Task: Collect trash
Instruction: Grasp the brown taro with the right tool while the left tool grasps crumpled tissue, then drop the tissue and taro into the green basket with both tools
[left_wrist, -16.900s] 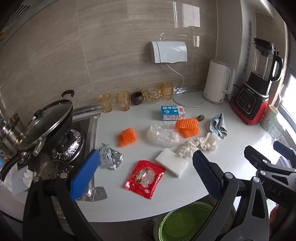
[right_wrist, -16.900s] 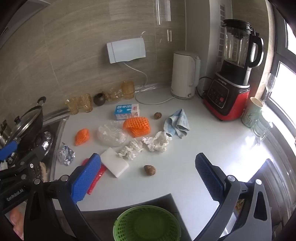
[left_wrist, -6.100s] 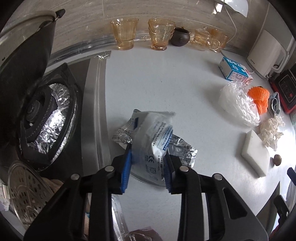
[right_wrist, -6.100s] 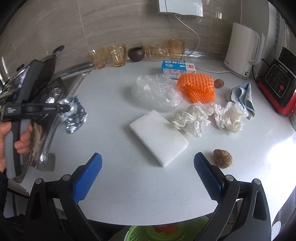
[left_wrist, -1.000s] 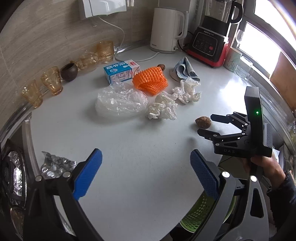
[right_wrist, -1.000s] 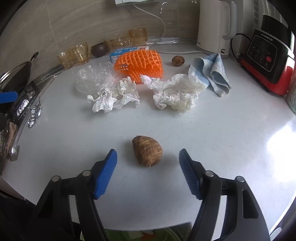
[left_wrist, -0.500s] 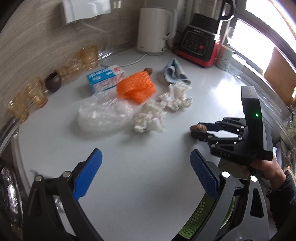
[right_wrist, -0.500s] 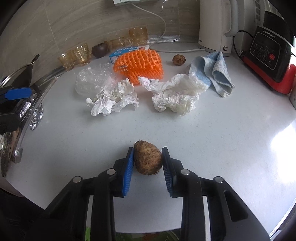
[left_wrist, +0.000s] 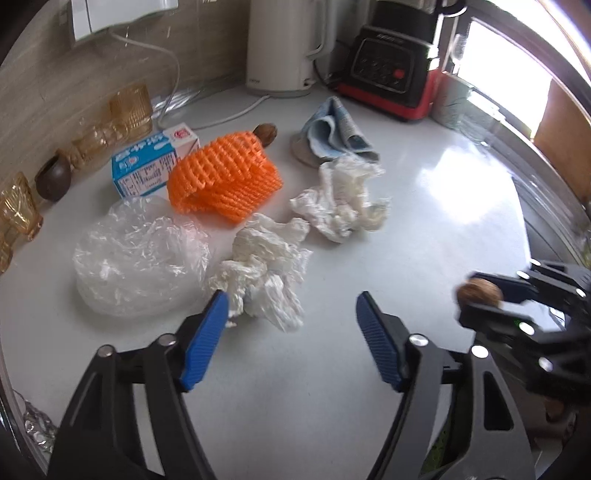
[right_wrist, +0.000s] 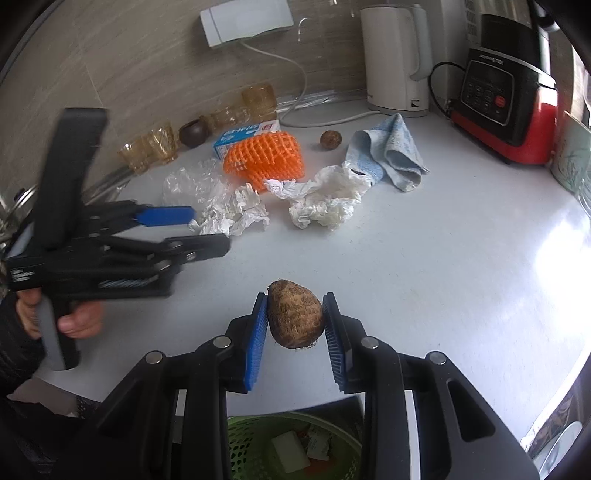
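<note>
White kitchen counter (right_wrist: 424, 258) mid-cleanup: right gripper (right_wrist: 295, 325) clamps one brown husk (right_wrist: 294, 314) above green basket (right_wrist: 240, 443) at 6 o'clock, already holding scraps; left gripper (left_wrist: 291, 328), fingers half-wide and just closing, empty, nears two tissue wads (left_wrist: 266, 262), with one plastic bag (left_wrist: 136, 254), orange net (left_wrist: 225, 184), carton (left_wrist: 151, 166) at 11 o'clock.

Daylight pours in from the window (left_wrist: 517, 85) on the right, blowing out to white and throwing a bright glare patch on the glossy countertop (left_wrist: 461, 192). Both fisheye views bend strongly toward dark vignetted corners. The left gripper (right_wrist: 207, 230) is smeared by motion blur in the right wrist view
</note>
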